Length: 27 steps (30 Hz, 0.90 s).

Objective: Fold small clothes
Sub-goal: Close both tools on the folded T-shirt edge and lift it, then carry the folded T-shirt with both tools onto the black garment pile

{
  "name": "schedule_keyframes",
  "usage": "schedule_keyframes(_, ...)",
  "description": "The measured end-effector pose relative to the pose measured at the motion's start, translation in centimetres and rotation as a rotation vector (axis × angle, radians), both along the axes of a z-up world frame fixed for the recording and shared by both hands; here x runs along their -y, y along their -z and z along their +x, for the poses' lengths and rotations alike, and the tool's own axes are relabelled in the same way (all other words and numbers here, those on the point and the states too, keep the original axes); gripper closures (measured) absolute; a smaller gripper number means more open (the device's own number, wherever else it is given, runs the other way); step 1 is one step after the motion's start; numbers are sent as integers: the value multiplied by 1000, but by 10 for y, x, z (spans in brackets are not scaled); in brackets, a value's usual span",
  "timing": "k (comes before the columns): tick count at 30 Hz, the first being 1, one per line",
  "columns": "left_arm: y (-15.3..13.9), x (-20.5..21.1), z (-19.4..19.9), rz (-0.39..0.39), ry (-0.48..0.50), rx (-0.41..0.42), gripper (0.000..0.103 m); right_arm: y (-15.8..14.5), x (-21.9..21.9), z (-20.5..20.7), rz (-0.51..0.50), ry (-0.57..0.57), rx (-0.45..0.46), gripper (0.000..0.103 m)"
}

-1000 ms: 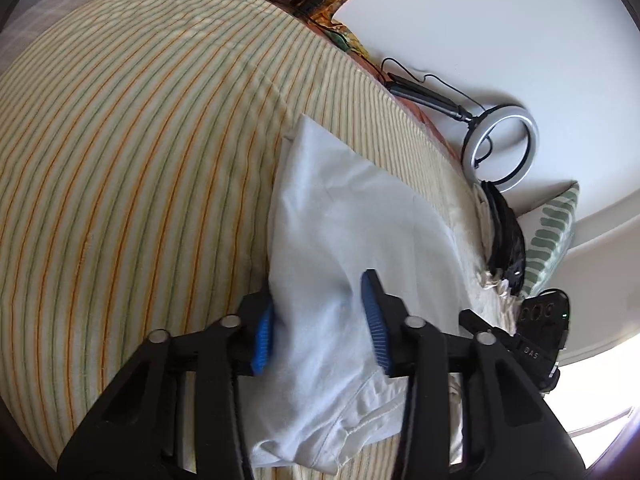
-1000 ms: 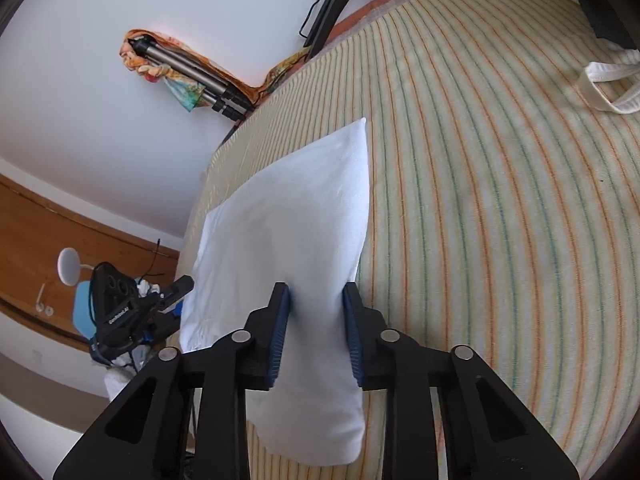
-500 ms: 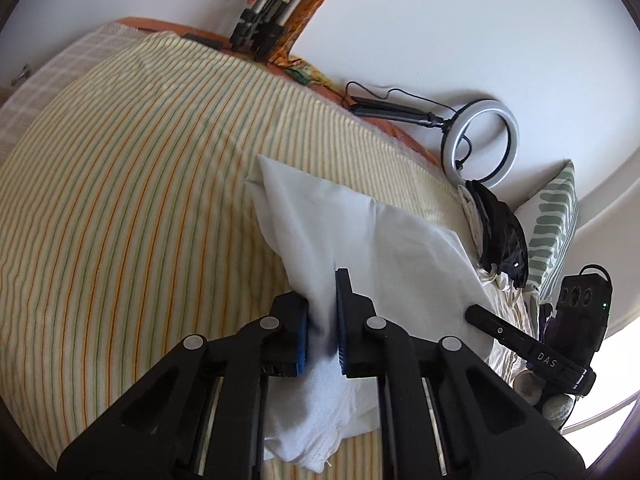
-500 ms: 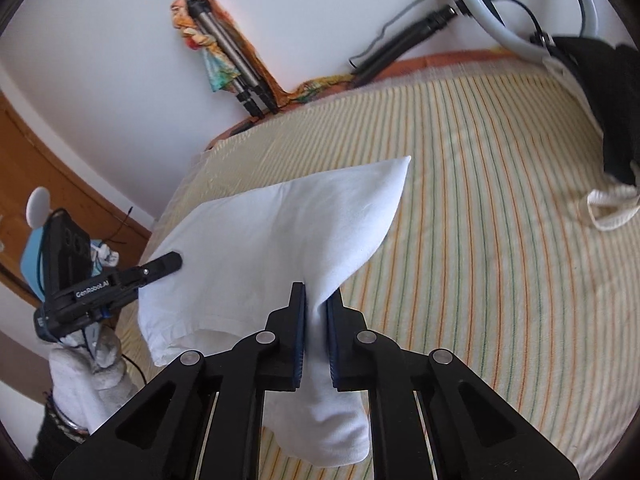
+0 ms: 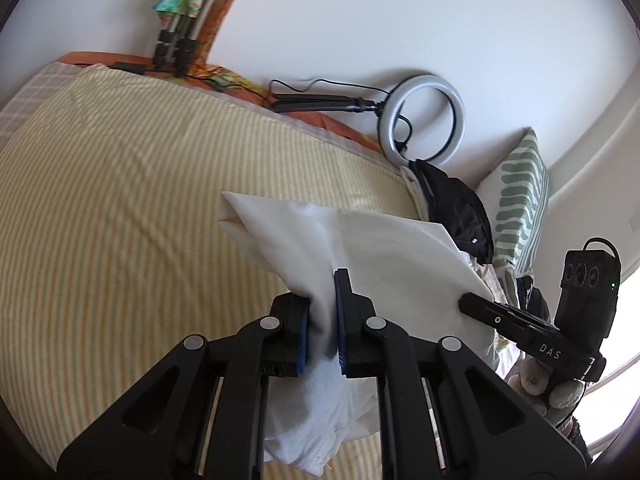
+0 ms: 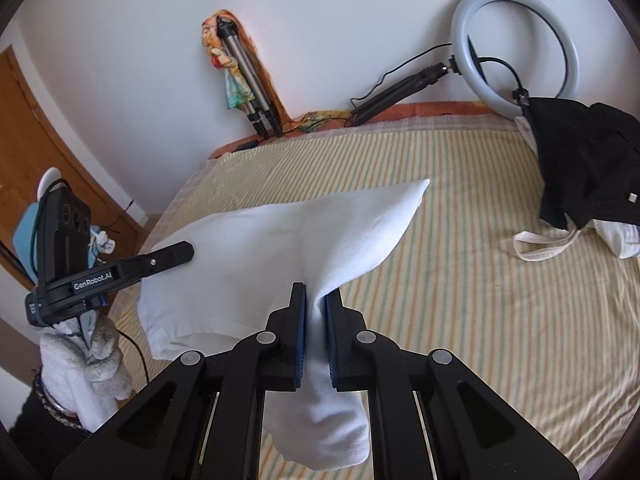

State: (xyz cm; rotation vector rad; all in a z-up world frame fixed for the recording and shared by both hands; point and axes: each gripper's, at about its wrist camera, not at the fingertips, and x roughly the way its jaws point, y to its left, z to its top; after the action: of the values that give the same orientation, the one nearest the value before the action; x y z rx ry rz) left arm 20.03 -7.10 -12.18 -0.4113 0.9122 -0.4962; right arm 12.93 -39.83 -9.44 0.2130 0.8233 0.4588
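Jaws: left gripper (image 5: pixel 320 312) and right gripper (image 6: pixel 316 324) each pinched on the white garment (image 6: pixel 280 240) | Garment: held at frame centre above the striped bed (image 6: pixel 460 280), far corner drooping | Risk: cloth could be slipped from the thin pinch, or the fold skewed, if hands are raised unevenly

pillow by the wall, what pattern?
White with green wavy stripes. The pillow shows only in the left wrist view, propped against the wall.
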Motion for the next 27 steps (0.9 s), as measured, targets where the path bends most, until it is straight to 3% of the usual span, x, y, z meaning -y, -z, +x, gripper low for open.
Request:
schedule_keyframes(20, -28, 181, 63, -47, 161, 43, 94, -54, 152, 12, -139, 153, 120, 96)
schedule_keyframes(27, -41, 254, 100, -47, 200, 75, 94, -73, 212, 31, -203, 266, 198, 96)
